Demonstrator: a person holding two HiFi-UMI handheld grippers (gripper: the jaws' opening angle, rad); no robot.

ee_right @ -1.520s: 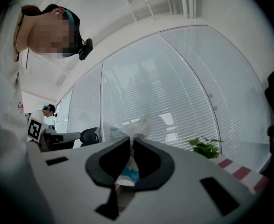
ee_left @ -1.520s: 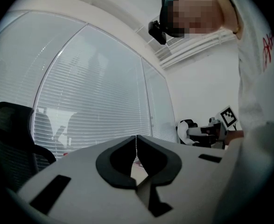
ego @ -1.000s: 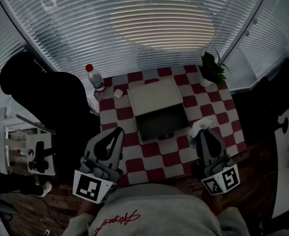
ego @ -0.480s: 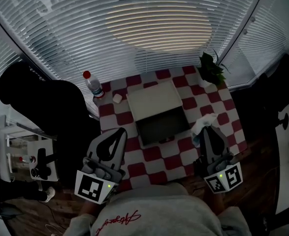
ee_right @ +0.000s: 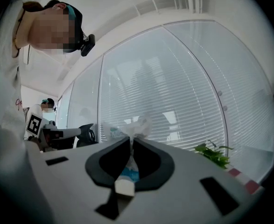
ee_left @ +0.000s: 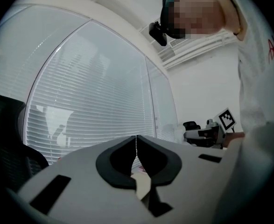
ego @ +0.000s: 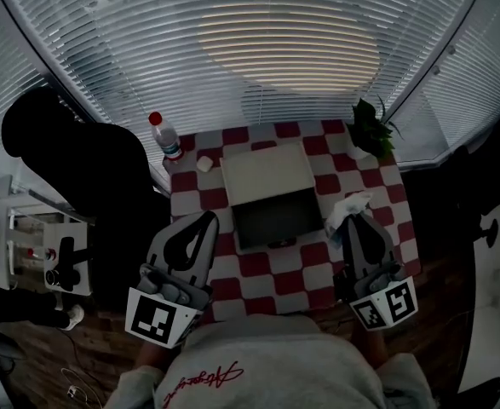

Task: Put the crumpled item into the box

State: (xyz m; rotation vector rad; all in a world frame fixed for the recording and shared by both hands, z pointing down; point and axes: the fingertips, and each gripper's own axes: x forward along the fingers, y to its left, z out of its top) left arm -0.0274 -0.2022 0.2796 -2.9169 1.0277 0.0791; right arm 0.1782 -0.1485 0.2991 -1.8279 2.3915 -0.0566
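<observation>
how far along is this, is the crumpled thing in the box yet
Not yet. Done: the crumpled white paper item is clamped in the shut jaws of the right gripper. In hand: it sits just right of the open grey box, over the red-and-white checkered table, not over the box. Left: bring it above the box's dark inside and release. The left gripper is shut and empty.
</observation>
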